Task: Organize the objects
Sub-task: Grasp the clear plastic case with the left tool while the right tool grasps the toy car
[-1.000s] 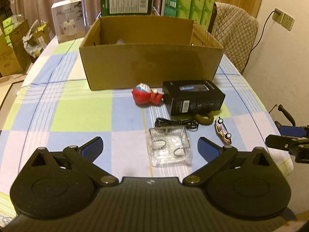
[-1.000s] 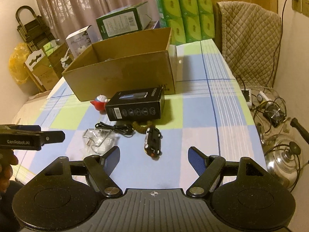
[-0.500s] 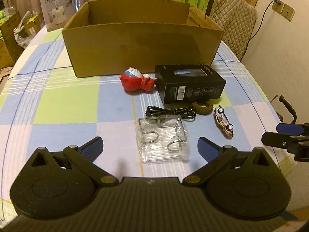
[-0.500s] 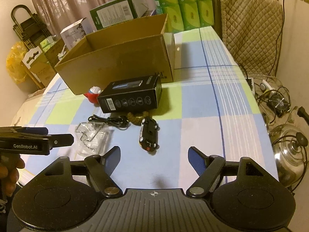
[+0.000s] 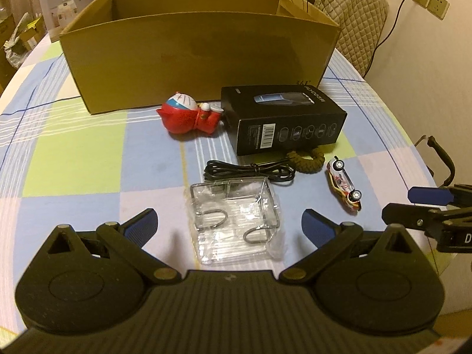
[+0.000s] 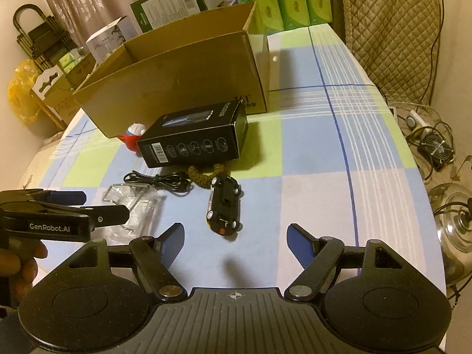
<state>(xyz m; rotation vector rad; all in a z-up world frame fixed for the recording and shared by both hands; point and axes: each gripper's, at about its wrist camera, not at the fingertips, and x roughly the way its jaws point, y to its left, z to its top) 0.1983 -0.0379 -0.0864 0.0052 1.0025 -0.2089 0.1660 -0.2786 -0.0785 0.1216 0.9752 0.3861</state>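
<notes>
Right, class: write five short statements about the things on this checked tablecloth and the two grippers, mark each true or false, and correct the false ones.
1. The toy car lies on its side. True.
2. The black box sits inside the cardboard box. False: it lies on the cloth in front.
3. The left gripper grips the clear packet. False: its jaws are open.
4. The right gripper is empty. True.
5. The red figure stands right of the black box. False: left.
</notes>
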